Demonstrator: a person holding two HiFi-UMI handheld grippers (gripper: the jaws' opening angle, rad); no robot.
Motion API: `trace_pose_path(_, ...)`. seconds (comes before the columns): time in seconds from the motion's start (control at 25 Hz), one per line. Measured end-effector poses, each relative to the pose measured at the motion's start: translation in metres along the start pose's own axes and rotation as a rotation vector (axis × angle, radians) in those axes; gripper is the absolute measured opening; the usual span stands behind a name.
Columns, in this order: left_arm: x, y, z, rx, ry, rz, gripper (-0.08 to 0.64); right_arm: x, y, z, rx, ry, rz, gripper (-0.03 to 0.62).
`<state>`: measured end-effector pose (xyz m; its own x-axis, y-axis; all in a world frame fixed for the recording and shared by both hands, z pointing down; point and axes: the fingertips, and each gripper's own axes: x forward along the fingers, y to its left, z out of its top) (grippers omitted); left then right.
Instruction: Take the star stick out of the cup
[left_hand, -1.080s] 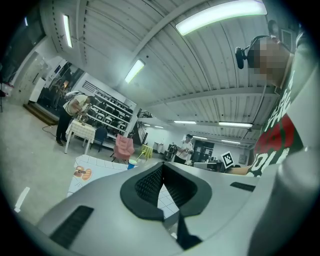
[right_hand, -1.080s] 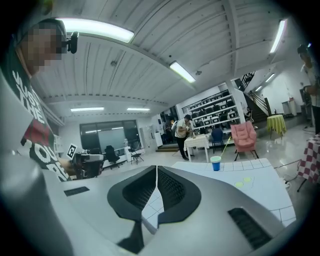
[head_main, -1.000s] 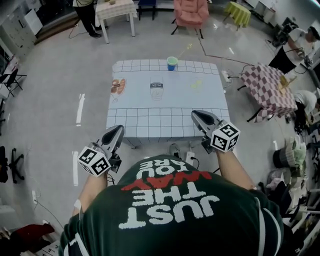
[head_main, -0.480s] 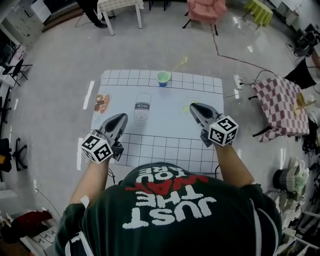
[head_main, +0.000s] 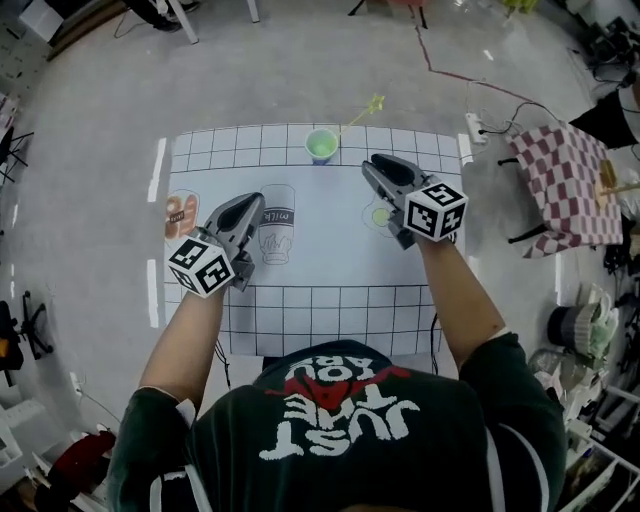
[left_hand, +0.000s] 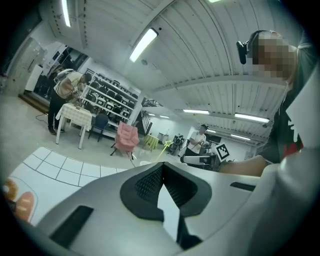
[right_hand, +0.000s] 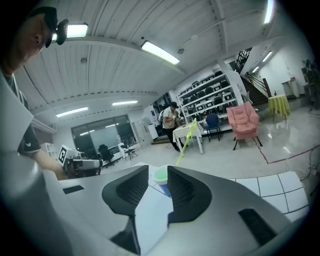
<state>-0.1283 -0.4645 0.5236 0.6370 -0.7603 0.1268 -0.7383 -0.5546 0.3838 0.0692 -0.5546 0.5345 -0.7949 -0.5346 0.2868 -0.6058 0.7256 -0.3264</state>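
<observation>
A green-rimmed blue cup (head_main: 321, 145) stands at the far edge of the white gridded table mat (head_main: 330, 290). The yellow-green star stick (head_main: 362, 111) leans out of it toward the far right. My right gripper (head_main: 371, 166) hovers just right of the cup and short of it. Its jaws are opening and nothing is between them. In the right gripper view the cup (right_hand: 161, 176) and the star stick (right_hand: 184, 139) show beyond the gap of that gripper (right_hand: 158, 169). My left gripper (head_main: 251, 206) hangs over the mat's left half, shut and empty (left_hand: 163, 165).
The mat carries printed pictures: a milk bottle (head_main: 277, 224), a food item (head_main: 180, 212) and a green spot (head_main: 380, 215). A checked table (head_main: 570, 178) and a power strip (head_main: 476, 124) lie to the right on the floor. A pink armchair (right_hand: 244, 120) and people stand farther off.
The person has stepped up to the table and both grippers have moved forward over the mat. The right gripper has come close to the cup and its jaws have parted.
</observation>
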Motion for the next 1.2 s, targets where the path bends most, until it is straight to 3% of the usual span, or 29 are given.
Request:
trace_pose_path(0.48,0.071,0.068,-0.036,-0.012,0.028,-0.079,0.011,0.092,-0.043,-0.021,0.026,0.042,-0.014,0.133)
trace_pose_path(0.88,0.108,0.070,-0.056,-0.010,0.042,-0.138,0.011,0.111,-0.046,-0.028,0.006,0.020,0.027,0.133)
trace_pose_path(1.2,0.112,0.076,-0.065,-0.039,0.045,-0.122,0.009,0.114,-0.047,-0.024,-0.019,0.000,0.044,0.094)
